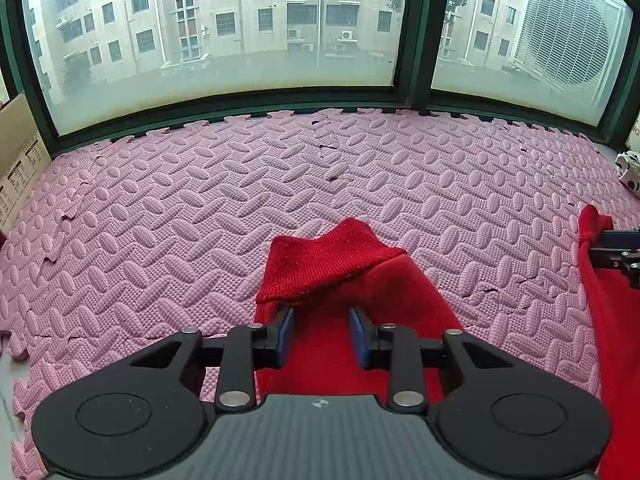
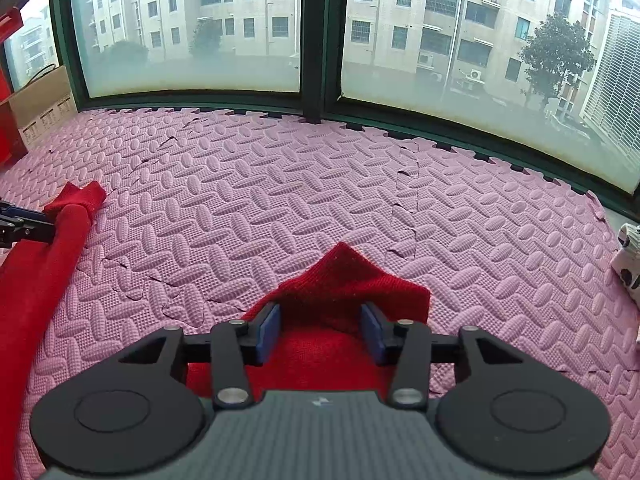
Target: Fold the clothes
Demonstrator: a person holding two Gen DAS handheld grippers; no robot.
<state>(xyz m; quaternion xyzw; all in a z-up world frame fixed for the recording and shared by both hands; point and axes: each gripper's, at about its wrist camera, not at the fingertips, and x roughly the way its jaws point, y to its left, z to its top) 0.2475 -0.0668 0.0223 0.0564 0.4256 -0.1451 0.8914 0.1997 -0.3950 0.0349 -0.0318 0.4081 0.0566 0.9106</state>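
A red garment lies on the pink foam mat (image 1: 200, 200). One ribbed cuff (image 1: 320, 264) is rumpled just beyond my left gripper (image 1: 322, 334), which is open; the red cloth lies loosely between its blue pads (image 1: 286, 330), which do not press it. The garment's other cuff (image 2: 344, 284) peaks up ahead of my right gripper (image 2: 322, 332), also open, with cloth under and between its pads (image 2: 270, 330). The right gripper (image 1: 624, 252) shows at the left wrist view's right edge beside the second red strip (image 1: 600, 300). The left gripper (image 2: 20, 224) shows at the right wrist view's left edge.
The mat (image 2: 280, 200) runs back to a green-framed window (image 1: 416, 92). A cardboard box (image 1: 20, 168) stands at the far left. A white cloth with black spots (image 2: 628, 260) lies at the right edge. Some mat tiles have lifted seams (image 2: 404, 224).
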